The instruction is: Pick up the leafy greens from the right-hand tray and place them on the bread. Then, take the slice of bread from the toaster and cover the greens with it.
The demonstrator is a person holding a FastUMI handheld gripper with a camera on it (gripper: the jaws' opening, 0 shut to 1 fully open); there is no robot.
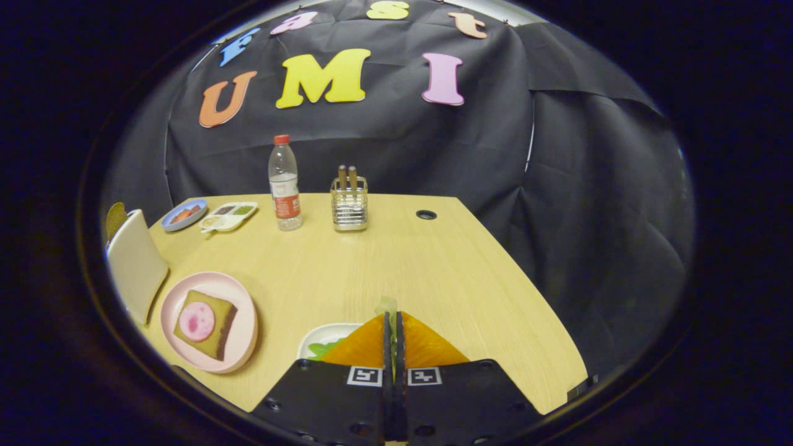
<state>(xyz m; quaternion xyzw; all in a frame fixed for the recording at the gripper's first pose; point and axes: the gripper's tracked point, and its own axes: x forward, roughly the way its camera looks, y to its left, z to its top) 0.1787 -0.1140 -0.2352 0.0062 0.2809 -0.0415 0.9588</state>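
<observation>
Leafy greens (386,305) show as a pale green, thin scrap poking up at the tips of the gripper (393,322), whose fingers are pressed nearly together with the leaf pinched between them. More green leaves lie in the white tray (316,337) just left of the fingers. Further left of the tray, a pink plate (241,337) carries bread (214,331) topped with a round pink slice (197,321). The bottle (285,183) label's writing is too small to read.

Water bottle (285,183), utensil holder (349,207)
</observation>
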